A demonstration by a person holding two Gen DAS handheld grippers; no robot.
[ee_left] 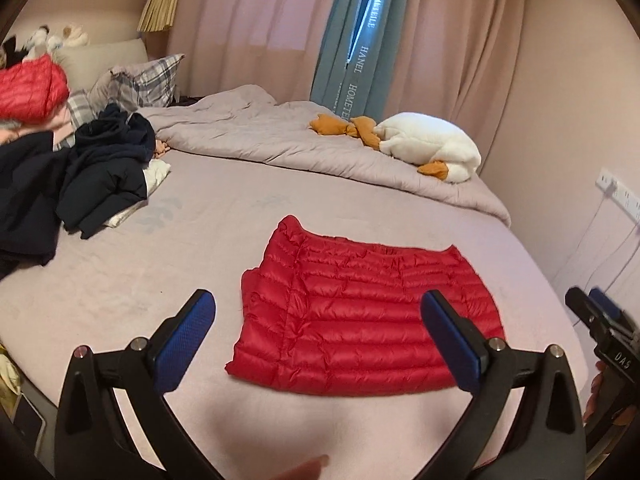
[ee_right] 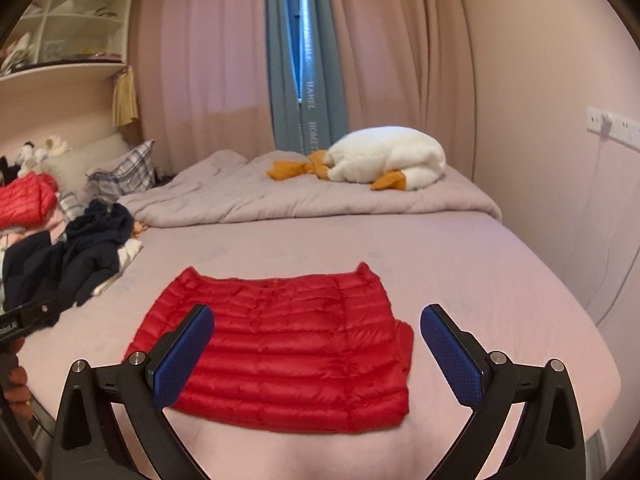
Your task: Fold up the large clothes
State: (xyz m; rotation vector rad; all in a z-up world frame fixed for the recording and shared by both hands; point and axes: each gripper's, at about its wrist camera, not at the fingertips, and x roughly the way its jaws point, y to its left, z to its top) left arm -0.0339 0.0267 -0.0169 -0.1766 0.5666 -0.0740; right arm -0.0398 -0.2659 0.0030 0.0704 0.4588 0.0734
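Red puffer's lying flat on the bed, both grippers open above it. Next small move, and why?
Probably lower the left gripper to the red jacket's left edge and close on it, to fold that side across. The jacket is already partly folded into a flat rectangle on the bed, and the right gripper, like the left, is open and holds nothing.

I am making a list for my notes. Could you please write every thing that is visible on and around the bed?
folded down jacket: one, red, flat on the near bed sheet
second down jacket: one, red, on the pile at far left
dark clothes: a heap, navy, left side of bed
plaid pillow: one, grey-white, near headboard
duvet: one, grey, bunched at far side
plush goose: one, white and orange, on duvet
curtains: pink, with a blue one in the middle
left gripper: open, above jacket
right gripper: open, above jacket
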